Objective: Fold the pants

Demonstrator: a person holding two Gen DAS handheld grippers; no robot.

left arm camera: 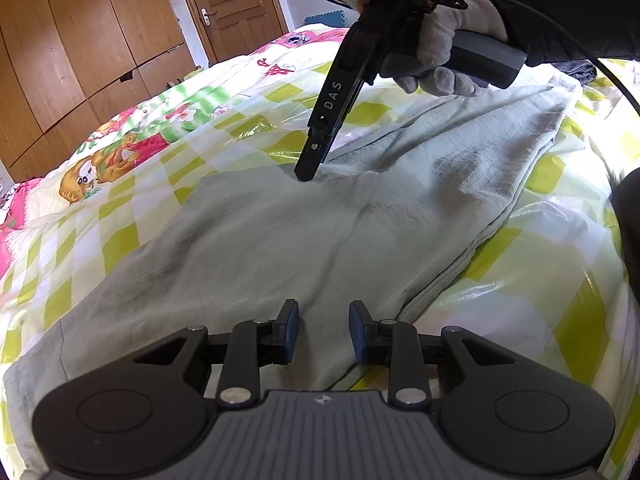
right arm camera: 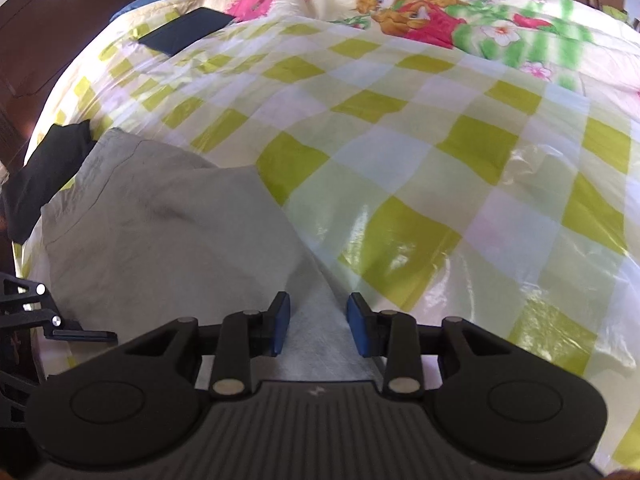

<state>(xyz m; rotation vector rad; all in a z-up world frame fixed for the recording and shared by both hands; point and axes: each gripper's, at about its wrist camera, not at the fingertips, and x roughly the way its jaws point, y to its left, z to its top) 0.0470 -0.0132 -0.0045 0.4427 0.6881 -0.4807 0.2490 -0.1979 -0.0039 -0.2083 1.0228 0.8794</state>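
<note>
Pale grey-green pants (left arm camera: 280,236) lie spread on the checked bed cover (left arm camera: 132,208), waist end towards the far right. My left gripper (left arm camera: 325,332) hovers low over the near part of the pants; its blue pads stand apart with flat cloth under the gap and nothing pinched. A gloved hand (left arm camera: 444,44) holds my right gripper (left arm camera: 307,176), whose tips touch the far edge of the pants. In the right wrist view, my right gripper (right arm camera: 319,328) has its pads apart, and a raised fold of the pants (right arm camera: 160,232) runs loosely between them.
The yellow-green checked cover (right arm camera: 400,140) has a glossy, crinkled surface. A dark flat object (right arm camera: 188,30) and a black cloth (right arm camera: 48,176) lie on the bed's left side. A wooden wardrobe (left arm camera: 80,40) and a door (left arm camera: 236,4) stand beyond the bed.
</note>
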